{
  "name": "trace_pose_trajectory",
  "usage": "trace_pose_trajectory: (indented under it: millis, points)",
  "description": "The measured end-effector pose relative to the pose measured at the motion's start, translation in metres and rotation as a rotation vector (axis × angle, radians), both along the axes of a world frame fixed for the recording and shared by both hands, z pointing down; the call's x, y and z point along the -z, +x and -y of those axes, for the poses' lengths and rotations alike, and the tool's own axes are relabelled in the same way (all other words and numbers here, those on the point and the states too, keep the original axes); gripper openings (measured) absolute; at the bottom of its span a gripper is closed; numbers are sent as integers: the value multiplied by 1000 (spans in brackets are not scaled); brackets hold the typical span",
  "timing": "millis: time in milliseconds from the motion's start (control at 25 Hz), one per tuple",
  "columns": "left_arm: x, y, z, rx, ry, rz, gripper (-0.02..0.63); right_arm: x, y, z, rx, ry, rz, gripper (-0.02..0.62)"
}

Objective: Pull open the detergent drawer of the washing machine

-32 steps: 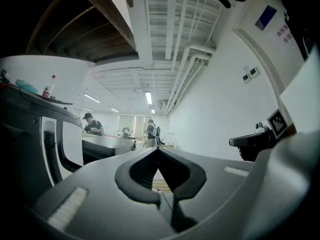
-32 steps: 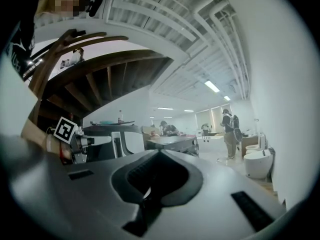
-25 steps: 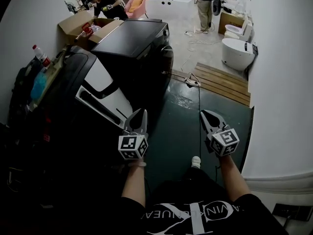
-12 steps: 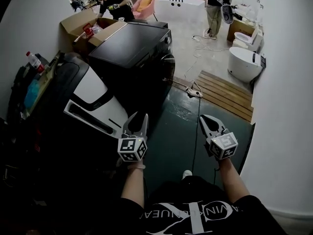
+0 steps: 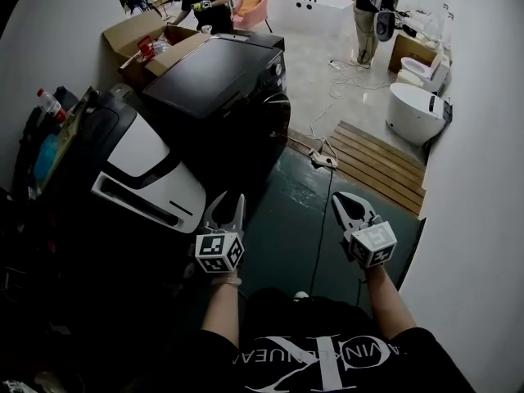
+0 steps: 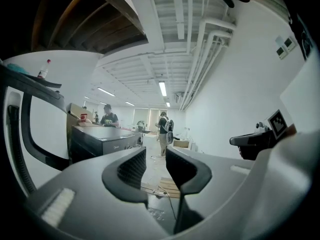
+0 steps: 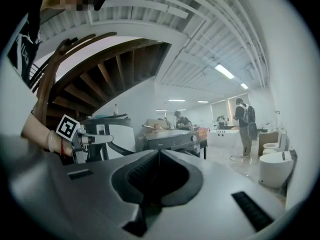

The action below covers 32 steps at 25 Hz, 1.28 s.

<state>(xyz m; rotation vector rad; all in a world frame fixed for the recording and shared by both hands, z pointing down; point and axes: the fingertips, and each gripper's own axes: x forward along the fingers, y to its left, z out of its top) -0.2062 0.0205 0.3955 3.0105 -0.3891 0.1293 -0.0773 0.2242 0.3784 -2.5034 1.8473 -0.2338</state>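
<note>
White plastic marks the task's thing: the drawer front (image 5: 151, 182) of the nearer washing machine (image 5: 98, 129). It is a pale panel with a long dark slot (image 5: 135, 201), seen at the left of the head view and standing proud of the dark body (how far out it has been drawn cannot be told).

The left gripper (image 5: 228, 203) is held just beside the panel's near corner, apart from it. Its jaws, together a second ago, have just been opening. In the left gripper view they are spread (image 6: 156, 166) with nothing between them.

The right gripper (image 5: 342, 201) is held over the dark green floor (image 5: 295, 211), well apart from the machine, with its jaws pressed together on nothing (image 7: 159, 159).

The release is judged to mean that the pull has been completed and the drawer let go. Little of the task is thought to remain.
</note>
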Motion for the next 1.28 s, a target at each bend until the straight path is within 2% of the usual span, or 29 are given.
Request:
trace_pose_trajectory:
  millis: [320, 560, 1040, 1280]
  points:
    - [-10, 35, 0, -3, 0, 28, 109, -15, 30, -9, -17, -11, 14, 12]
    - [-22, 75, 16, -14, -12, 45, 109, -29, 62, 8, -7, -28, 14, 12]
    - [-21, 175, 99, 58, -11, 70, 107, -11, 163, 100, 54, -10, 27, 12]
    - [-17, 205, 140, 99, -28, 88, 109, -20, 203, 150, 119, -24, 31, 12]
